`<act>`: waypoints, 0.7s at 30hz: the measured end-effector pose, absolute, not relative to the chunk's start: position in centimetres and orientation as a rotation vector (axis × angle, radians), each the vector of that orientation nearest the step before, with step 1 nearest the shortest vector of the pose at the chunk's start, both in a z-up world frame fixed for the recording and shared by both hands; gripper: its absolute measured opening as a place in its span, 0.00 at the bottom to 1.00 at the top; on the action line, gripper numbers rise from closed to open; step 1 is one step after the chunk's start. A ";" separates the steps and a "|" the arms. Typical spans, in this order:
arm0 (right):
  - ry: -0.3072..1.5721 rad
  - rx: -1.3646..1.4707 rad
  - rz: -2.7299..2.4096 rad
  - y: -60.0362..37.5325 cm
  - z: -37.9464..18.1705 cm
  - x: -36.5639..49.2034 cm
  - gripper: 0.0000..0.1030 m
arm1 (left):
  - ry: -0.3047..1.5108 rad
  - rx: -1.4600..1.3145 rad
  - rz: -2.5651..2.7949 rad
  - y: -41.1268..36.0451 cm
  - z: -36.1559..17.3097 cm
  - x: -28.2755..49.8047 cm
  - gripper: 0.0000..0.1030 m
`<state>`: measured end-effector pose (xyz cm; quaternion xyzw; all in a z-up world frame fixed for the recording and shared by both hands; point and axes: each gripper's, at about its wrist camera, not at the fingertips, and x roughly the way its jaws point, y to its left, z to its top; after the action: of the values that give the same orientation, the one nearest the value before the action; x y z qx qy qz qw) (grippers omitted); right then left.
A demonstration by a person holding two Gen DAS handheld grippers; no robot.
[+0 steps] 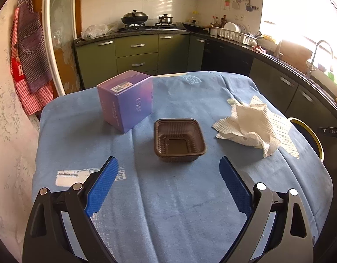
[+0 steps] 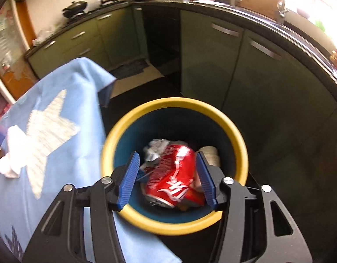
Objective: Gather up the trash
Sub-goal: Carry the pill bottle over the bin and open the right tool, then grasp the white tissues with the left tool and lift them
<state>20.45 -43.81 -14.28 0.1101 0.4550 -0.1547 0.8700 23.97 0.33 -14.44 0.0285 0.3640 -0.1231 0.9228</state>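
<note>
Currently our right gripper (image 2: 167, 171) hangs over the yellow-rimmed bin (image 2: 133, 118), jaws parted around a crushed red can (image 2: 172, 179); we can't tell whether the pads touch it. Our left gripper (image 1: 168, 168) is spread wide and empty above the blue tablecloth (image 1: 168, 208), facing the brown tray (image 1: 179, 139), purple box (image 1: 126, 100) and crumpled paper towel (image 1: 249, 125).
</note>
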 end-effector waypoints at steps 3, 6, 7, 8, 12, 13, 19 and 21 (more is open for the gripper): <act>0.947 0.228 -0.285 -43.2 -14.2 20.1 0.51 | 0.756 0.074 -0.289 -0.7 -14.3 23.8 0.90; 0.946 0.223 -0.265 -42.8 -14.1 20.0 0.52 | 0.770 0.102 -0.340 -2.5 -13.9 23.5 0.90; 0.943 0.222 -0.265 -42.7 -14.2 20.0 0.52 | 0.776 0.117 -0.363 -3.2 -13.7 23.4 0.90; 0.939 0.224 -0.264 -42.8 -14.1 19.9 0.52 | 0.781 0.134 -0.387 -4.0 -13.4 23.4 0.90; 0.930 0.246 -0.246 -43.1 -14.4 19.3 0.53 | 0.817 0.202 -0.513 -8.6 -12.4 23.9 0.93; 0.930 0.248 -0.242 -43.1 -14.5 19.0 0.53 | 0.828 0.220 -0.549 -10.0 -12.2 24.2 0.93; 0.928 0.277 -0.231 -43.8 -15.2 17.3 0.53 | 0.872 0.330 -0.634 -16.6 -13.1 27.0 0.94; 0.924 0.291 -0.234 -44.3 -15.3 16.6 0.53 | 0.910 0.337 -0.639 -18.0 -14.1 28.7 0.94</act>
<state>16.63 -44.25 -15.27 0.1394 0.4432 -0.1123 0.8784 28.68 -18.01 -14.09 0.1590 0.4297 -0.3020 0.8359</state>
